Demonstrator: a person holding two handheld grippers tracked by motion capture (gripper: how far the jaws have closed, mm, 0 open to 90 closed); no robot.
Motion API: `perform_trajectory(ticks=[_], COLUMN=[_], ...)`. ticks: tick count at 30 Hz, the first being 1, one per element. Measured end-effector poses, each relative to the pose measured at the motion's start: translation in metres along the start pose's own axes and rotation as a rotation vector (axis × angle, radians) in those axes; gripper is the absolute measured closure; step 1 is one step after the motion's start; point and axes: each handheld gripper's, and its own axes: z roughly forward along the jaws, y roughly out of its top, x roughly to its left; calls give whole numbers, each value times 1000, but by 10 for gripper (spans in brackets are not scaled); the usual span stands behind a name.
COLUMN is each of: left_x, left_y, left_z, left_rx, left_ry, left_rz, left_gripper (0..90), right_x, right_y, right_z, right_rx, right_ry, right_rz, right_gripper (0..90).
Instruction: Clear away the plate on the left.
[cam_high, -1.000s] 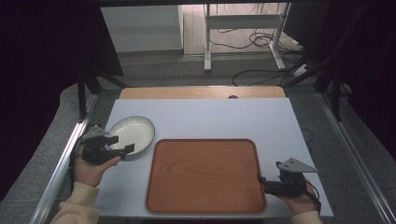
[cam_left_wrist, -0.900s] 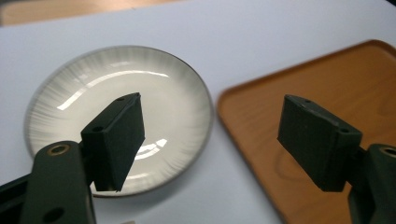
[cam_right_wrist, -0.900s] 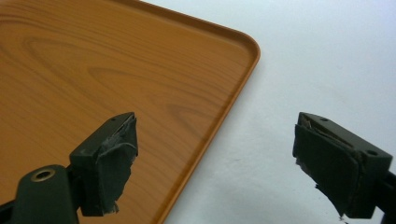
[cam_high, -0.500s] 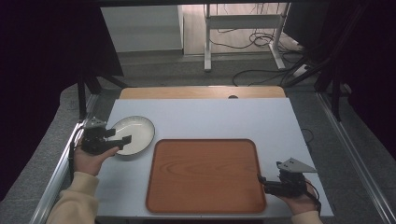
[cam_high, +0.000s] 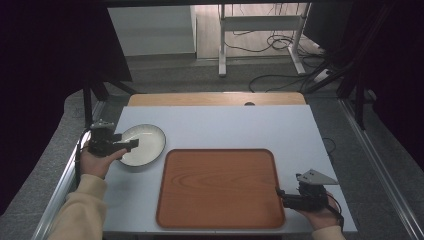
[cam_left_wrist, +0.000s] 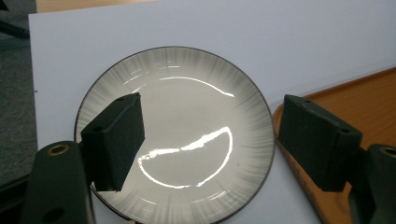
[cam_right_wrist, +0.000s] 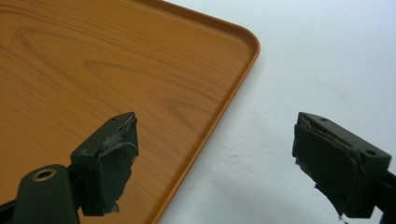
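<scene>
**Both grippers wide open, plate beside the tray**

The left gripper (cam_high: 131, 144) hangs over the plate (cam_high: 145, 145) with its jaws spread wide apart and nothing between them. In the left gripper view (cam_left_wrist: 212, 144) one jaw sits above the plate's (cam_left_wrist: 187, 116) near-left part while the other sits past the plate's rim, over the edge of the tray (cam_left_wrist: 364, 100). Whether either jaw touches the plate cannot be told. The left hand (cam_high: 97, 160) grips it from the table's left edge, and the jaws point toward the tray.

The right gripper (cam_high: 279, 195) is also open, its jaws far apart and empty. In the right gripper view (cam_right_wrist: 219, 158) one jaw hangs over the tray (cam_right_wrist: 93, 70) and the other over the bare table (cam_right_wrist: 327, 56), straddling the tray's rim near a rounded corner. The right hand (cam_high: 320, 215) holds it at the tray's near right corner.

The plate is round, pale with a dark rim, and lies flat on the white table (cam_high: 225, 125), just beside the tray's (cam_high: 220, 187) far left corner. The tray is a wood-patterned rectangle, its long axis running left to right across the table.
</scene>
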Motion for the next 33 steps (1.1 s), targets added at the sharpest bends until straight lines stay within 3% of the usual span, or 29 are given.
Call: perform_trajectory(ticks=[15, 33], left_x=[34, 71], left_y=[3, -8], left_z=[15, 21], left_rx=[69, 79], left_ry=[47, 77], left_rz=[-58, -166], left_gripper=[216, 231], right_x=[0, 1], right_y=[-1, -2], right_z=[2, 4], right_rx=[11, 25], right_ry=[0, 2], right_rz=[-3, 0], right_gripper=[150, 150])
